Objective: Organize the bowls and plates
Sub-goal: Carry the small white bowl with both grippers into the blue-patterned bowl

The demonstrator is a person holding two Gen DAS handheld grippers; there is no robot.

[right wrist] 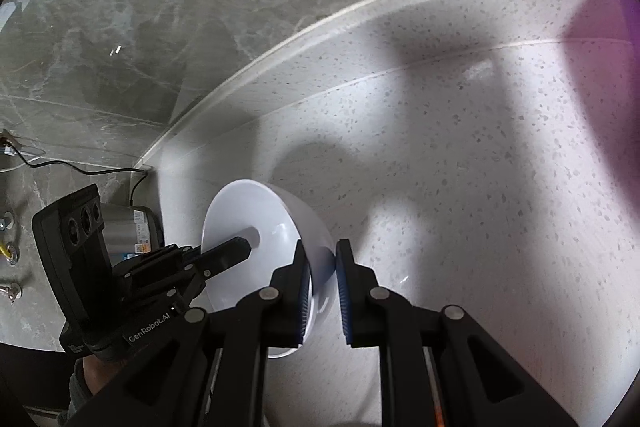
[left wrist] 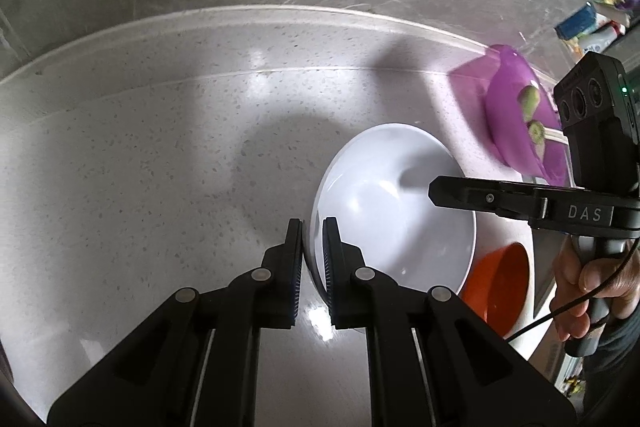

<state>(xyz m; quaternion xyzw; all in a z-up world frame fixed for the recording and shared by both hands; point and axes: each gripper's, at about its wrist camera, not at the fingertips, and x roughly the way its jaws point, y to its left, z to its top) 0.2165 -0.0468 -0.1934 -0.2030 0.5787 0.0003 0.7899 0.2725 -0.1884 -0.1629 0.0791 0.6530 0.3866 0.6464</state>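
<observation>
A pale speckled stone countertop (left wrist: 140,155) is spread beneath everything, glossy and backed by a low rounded upstand, and it is on this slab that the action is centred. Over the countertop a white bowl (left wrist: 384,203) is held between both tools: smooth, deep and round-walled, with a glazed sheen and soft highlights inside its hollow. Whether its base rests on the slab cannot be told. Just beyond the white bowl, near the countertop's upstand, a translucent purple bowl (left wrist: 508,115) is seen, with cut green fruit pieces (left wrist: 530,99) inside it. On the nearer side of the white bowl a matte orange bowl (left wrist: 504,279) is partly tucked behind its wall. The left gripper (left wrist: 313,227) is clamped on the white bowl's rim, one ribbed blue pad (left wrist: 329,259) inside and one outside. The right gripper (right wrist: 320,255) is likewise closed over the opposite rim of the white bowl, wall pinched between its black fingers. Off the countertop's edge, a grey veined marble floor (right wrist: 120,27) is visible.
</observation>
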